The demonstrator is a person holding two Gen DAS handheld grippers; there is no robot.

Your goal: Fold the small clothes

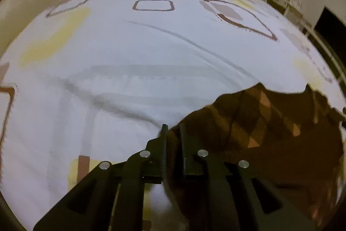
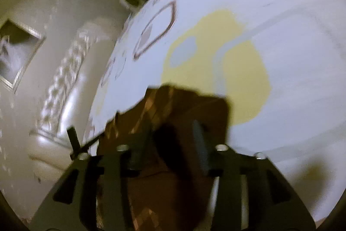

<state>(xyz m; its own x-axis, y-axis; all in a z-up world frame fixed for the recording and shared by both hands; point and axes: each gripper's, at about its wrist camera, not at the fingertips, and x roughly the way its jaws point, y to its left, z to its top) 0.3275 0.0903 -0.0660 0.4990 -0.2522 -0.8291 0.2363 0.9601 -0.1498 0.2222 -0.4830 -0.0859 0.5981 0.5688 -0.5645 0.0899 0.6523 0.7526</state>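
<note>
A small brown garment with an orange diamond pattern [image 1: 259, 122] was seen lying on a bed sheet [image 1: 129, 57], white with yellow patches and brown square outlines. In the left wrist view, its edge was pinched between the nearly closed jaws of the left hand-held gripper [image 1: 173, 129], the cloth running up between both fingers. In the blurred right wrist view, the same garment [image 2: 173, 105] was draped between the fingers of the right hand-held gripper [image 2: 173, 129], whose jaws stood partly apart; whether the pads pressed on it could not be told. Pale carved furniture [image 2: 54, 68] was noted beside the bed.
</note>
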